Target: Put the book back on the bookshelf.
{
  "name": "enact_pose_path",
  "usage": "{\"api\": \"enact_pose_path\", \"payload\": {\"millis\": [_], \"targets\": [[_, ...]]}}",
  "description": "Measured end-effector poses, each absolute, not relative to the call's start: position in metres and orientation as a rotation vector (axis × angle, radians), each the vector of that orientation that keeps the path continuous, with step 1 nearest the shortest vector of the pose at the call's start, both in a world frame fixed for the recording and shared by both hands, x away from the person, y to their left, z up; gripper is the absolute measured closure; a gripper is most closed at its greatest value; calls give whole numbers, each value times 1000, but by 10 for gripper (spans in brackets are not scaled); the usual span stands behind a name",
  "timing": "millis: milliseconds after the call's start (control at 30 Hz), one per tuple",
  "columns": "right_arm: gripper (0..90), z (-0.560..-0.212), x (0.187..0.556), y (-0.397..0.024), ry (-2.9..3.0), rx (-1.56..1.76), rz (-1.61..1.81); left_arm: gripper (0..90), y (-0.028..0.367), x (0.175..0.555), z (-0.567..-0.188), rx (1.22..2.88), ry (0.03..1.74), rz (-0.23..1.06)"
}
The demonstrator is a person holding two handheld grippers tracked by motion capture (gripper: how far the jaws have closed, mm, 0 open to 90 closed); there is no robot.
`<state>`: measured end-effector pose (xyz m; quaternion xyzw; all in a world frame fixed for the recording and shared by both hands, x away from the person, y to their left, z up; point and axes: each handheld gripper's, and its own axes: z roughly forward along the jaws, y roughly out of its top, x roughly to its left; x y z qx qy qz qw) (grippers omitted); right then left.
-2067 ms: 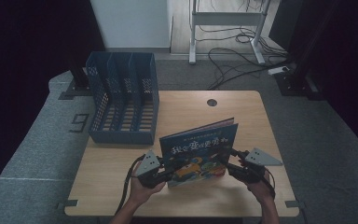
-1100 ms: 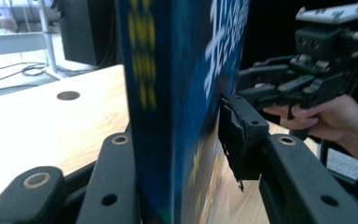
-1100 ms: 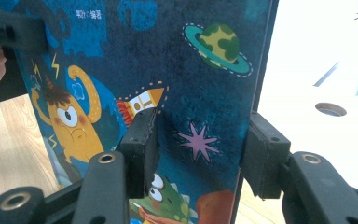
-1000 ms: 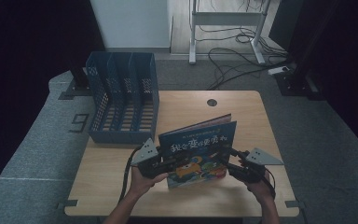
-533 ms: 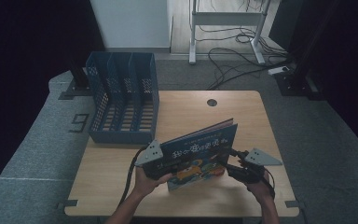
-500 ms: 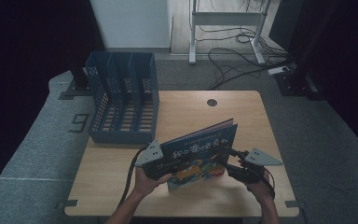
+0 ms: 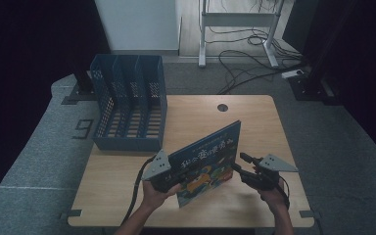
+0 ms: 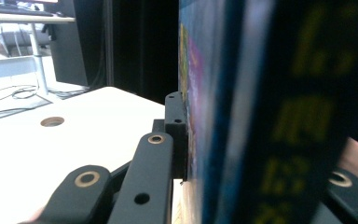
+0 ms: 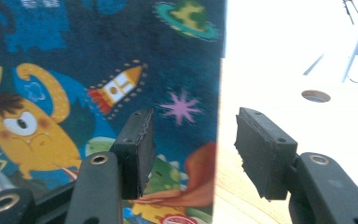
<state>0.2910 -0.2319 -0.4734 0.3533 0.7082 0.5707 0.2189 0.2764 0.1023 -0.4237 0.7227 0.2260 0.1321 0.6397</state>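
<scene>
We note the thin, stiff dark-blue picture book (image 7: pixel 208 164) tilted above the wooden bench (image 7: pixel 254 117), left hand-held gripper (image 8: pixel 179 135) clamped on its spine edge, right hand-held gripper (image 9: pixel 191 149) parted astride its free edge; glossy cover may slip.

Table: a light wooden table (image 7: pixel 127 196) with a round hole (image 7: pixel 222 107) near its far edge.
Floor: grey carpet (image 7: pixel 39 161), with a dark "9" mark (image 7: pixel 84 129) left of the table.
Far wall: a white panel (image 7: pixel 137 24) in the middle, dark on both sides.
Far right: a white metal stand (image 7: pixel 237 19) with black cables (image 7: pixel 245 54) lying on the floor.
Light: dim room, bright by the far wall.
</scene>
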Motion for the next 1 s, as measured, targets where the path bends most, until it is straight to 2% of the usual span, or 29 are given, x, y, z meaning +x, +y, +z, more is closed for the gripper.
{"api": "enact_pose_path", "payload": {"millis": [367,833,1000], "targets": [[475,-474,291,-232,1964,988,1576,820,119,280,-414,1608,592,293],[476,-474,291,-229,1975,974,1573,790,117,279,-408,1623,570,302],[476,-473,291,-230,1973,973,1575,808,117,279,-409,1625,565,313]]}}
